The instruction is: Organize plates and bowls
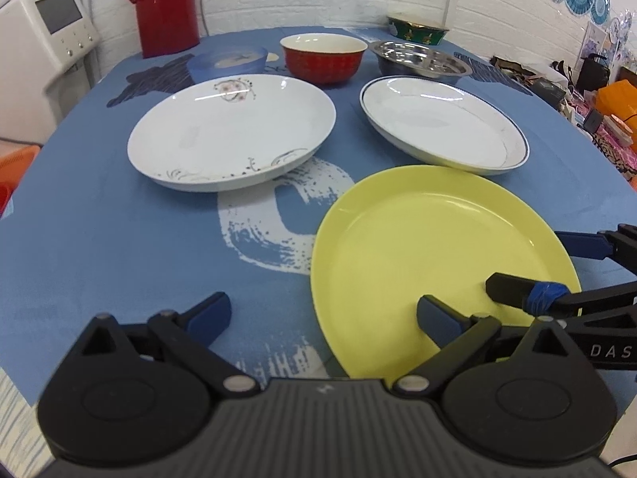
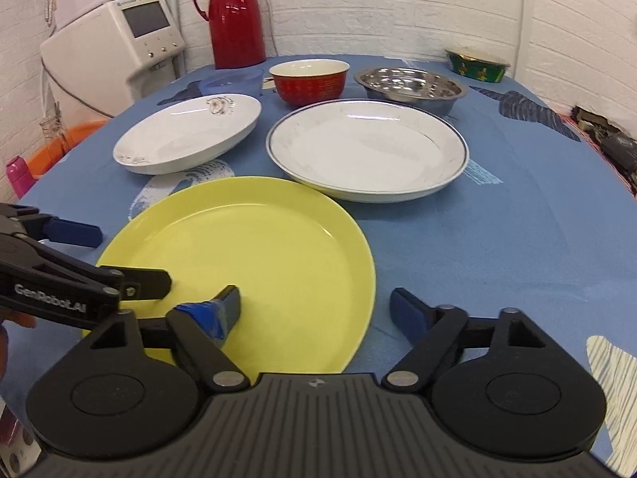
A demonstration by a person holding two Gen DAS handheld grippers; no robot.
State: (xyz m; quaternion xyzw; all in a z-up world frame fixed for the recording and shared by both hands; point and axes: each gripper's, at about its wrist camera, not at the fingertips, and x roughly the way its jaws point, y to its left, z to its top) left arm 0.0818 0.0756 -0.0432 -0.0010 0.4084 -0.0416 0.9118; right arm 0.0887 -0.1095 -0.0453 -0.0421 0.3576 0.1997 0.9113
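A yellow plate [image 1: 430, 247] [image 2: 258, 247] lies nearest on the blue tablecloth [image 1: 99, 219]. My left gripper [image 1: 324, 318] [image 2: 111, 255] is open and straddles the plate's left rim, one finger over the plate and one over the cloth. My right gripper [image 2: 318, 310] [image 1: 545, 267] is open too and straddles the right rim. Behind are a white floral plate [image 1: 231, 131] [image 2: 187, 135] and a blue-rimmed white plate [image 1: 442, 123] [image 2: 366, 147]. Further back stand a blue translucent bowl [image 1: 229, 61] [image 2: 233, 79], a red bowl [image 1: 324, 57] [image 2: 308, 79] and a steel bowl [image 1: 422, 61] [image 2: 410, 83].
A green patterned bowl [image 1: 418, 30] [image 2: 477, 63] sits at the far right edge. A red thermos [image 1: 167, 4] [image 2: 237, 16] stands at the back left. A white appliance [image 1: 47, 28] [image 2: 131, 44] is beside the table. Bare cloth [image 2: 497, 239] lies right of the yellow plate.
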